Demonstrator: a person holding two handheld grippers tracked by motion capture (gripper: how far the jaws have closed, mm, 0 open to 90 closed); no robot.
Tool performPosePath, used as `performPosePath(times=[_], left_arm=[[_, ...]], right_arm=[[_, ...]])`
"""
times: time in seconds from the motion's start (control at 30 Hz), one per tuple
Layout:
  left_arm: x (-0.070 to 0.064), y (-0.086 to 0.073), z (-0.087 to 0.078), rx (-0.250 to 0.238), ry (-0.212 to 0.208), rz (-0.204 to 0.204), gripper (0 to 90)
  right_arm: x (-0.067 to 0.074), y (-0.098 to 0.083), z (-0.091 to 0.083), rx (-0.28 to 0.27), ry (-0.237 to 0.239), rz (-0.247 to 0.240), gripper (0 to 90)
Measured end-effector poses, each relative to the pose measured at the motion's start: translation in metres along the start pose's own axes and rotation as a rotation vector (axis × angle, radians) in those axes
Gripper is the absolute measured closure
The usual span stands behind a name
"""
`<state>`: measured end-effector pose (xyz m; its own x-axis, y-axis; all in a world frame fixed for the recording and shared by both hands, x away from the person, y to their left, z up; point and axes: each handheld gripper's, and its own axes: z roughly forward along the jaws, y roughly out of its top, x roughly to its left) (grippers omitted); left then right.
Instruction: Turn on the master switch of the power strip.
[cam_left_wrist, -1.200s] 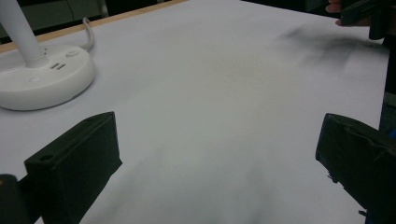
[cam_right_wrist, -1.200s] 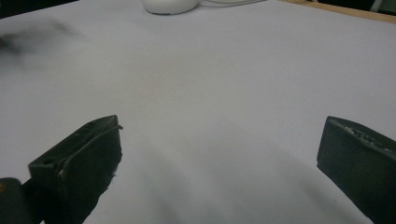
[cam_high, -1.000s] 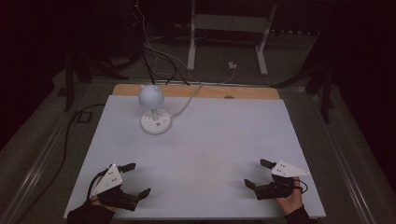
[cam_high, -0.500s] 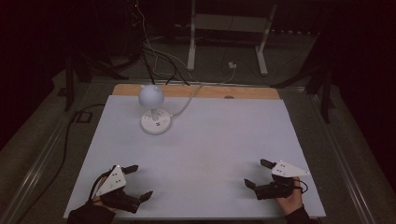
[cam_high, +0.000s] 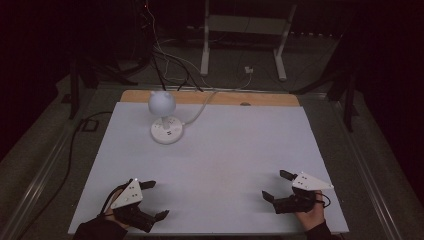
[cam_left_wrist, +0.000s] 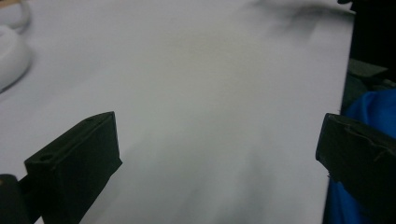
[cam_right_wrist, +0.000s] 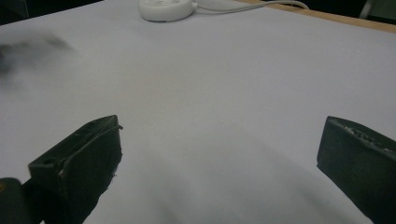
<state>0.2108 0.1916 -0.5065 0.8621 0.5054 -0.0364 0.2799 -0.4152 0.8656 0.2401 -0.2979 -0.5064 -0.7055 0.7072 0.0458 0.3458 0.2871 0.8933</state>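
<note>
I see my left gripper low over the white table at about 7 o'clock, its jaws spread wide with nothing between them. My right gripper sits at about 5 o'clock, its jaws likewise parted and empty, a hand wrapped behind it. Both carry a grey three-cornered plate on top. The two are well apart, with bare tabletop between them.

The one thing standing on the table is a small white lamp at about 11 o'clock, with a round head on a short stem and a disc-shaped base. Its white cord runs off the far edge, over a wooden strip along the back of the table. Nothing lies between either gripper and the lamp.

In the right gripper view, the lamp base shows at 12 o'clock, far ahead of the open jaws. In the left gripper view, a curved white edge shows at 10 o'clock, and blue cloth lies off the table edge at 3 o'clock.

Beyond the table, dark cables trail over the floor, and a white metal stand rises at 12 o'clock.
</note>
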Motion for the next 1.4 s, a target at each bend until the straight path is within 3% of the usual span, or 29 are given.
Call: performPosePath(times=[0.43,0.9,1.4], left_arm=[[-0.004,0.025,-0.002,0.007,-0.029,0.027,0.3],[0.006,0.053,-0.004,-0.019,-0.038,0.022,0.3],[0.019,0.079,0.005,-0.05,0.011,-0.01,0.3]], right_arm=[[0.002,0.002,0.0,-0.005,0.005,-0.001,0.0],[0.003,0.002,-0.001,-0.011,0.0,-0.004,0.0],[0.002,0.002,-0.002,-0.017,0.002,0.003,0.0]])
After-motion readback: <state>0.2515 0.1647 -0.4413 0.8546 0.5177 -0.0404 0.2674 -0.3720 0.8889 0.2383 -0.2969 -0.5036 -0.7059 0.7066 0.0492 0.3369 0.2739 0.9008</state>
